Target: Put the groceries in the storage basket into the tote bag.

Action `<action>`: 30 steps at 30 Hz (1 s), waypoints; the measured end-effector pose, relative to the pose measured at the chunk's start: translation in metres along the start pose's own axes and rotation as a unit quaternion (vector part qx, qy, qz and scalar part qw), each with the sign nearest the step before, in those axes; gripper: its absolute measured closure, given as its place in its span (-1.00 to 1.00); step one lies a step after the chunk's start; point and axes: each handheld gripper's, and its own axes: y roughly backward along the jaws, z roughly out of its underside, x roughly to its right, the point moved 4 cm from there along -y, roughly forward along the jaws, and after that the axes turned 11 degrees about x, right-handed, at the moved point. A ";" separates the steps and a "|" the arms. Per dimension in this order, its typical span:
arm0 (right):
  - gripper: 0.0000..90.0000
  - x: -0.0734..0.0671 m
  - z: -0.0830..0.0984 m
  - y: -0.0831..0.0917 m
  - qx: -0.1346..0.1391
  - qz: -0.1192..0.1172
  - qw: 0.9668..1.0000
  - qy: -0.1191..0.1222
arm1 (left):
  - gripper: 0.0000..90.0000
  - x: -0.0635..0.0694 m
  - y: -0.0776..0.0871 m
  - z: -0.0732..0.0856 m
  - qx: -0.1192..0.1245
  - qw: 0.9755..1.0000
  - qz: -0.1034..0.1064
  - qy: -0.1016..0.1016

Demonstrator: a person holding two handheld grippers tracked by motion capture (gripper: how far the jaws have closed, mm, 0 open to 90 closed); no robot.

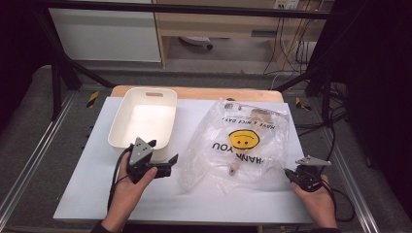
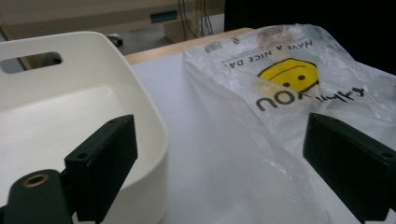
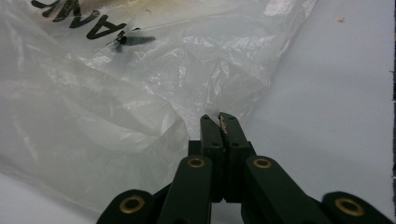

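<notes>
A clear plastic bag (image 1: 252, 127) printed with a yellow smiley face lies crumpled on the white table cover (image 1: 92, 194), right of centre. Small tan items show through the film, one near its far edge and one near its front. A white plastic bin (image 1: 116, 127) stands empty to the left of it. My left gripper (image 1: 163, 151) is open at the bin's near right corner. In the left gripper view (image 2: 219, 126), one jaw hangs over the bin's rim (image 2: 156, 130) and the other over the bag (image 2: 280, 88). My right gripper (image 1: 287, 173) is shut at the bag's front right edge. Its tips (image 3: 219, 120) meet right at the film (image 3: 116, 98); I cannot tell whether film is pinched.
Beyond the white cover, the table's wooden far edge (image 1: 204, 92) shows, then floor, cables and a pale cabinet. Dark frame bars run along both sides. Bare white surface (image 3: 327, 93) lies to the right of the bag and along the front edge.
</notes>
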 end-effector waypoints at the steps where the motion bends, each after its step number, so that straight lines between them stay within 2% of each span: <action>1: 1.00 0.001 0.000 0.000 0.000 0.002 1.000 0.001 | -0.78 0.006 -0.003 0.002 -0.005 1.000 0.006 -0.002; 5: 1.00 0.004 0.000 -0.002 -0.001 0.006 1.000 0.000 | -0.77 0.026 -0.021 0.009 -0.021 0.999 0.022 -0.012; 9: 1.00 0.004 0.000 -0.001 0.000 0.008 1.000 0.002 | -0.76 0.036 -0.043 0.021 -0.047 0.998 0.027 -0.021; 15: 1.00 0.003 0.000 -0.002 0.000 0.008 1.000 0.008 | -0.74 0.038 -0.069 0.040 -0.087 0.996 0.024 -0.026; 19: 1.00 0.003 0.000 -0.001 0.000 0.008 1.000 0.009 | -0.70 0.034 -0.075 0.051 -0.116 0.993 0.021 -0.022; 21: 1.00 0.003 0.001 -0.001 -0.003 0.007 1.000 0.013 | -0.63 0.034 -0.076 0.053 -0.127 0.991 0.027 -0.025; 22: 1.00 0.002 0.000 -0.001 -0.002 0.007 1.000 0.014 | -0.60 0.034 -0.076 0.055 -0.132 0.991 0.029 -0.021; 24: 1.00 0.001 0.001 -0.001 -0.001 0.006 1.000 0.015 | -0.29 0.032 -0.076 0.058 -0.144 0.989 0.031 -0.015; 27: 1.00 0.000 0.001 -0.001 -0.002 0.004 1.000 0.015 | 0.08 0.030 -0.077 0.066 -0.160 0.986 0.040 0.005; 29: 0.96 -0.002 0.000 0.001 0.002 -0.001 1.000 0.018 | 0.27 0.030 -0.076 0.068 -0.161 0.986 0.043 0.010; 30: 0.87 -0.004 0.000 0.001 0.006 -0.003 1.000 0.017 | 0.40 0.031 -0.075 0.068 -0.159 0.986 0.048 0.008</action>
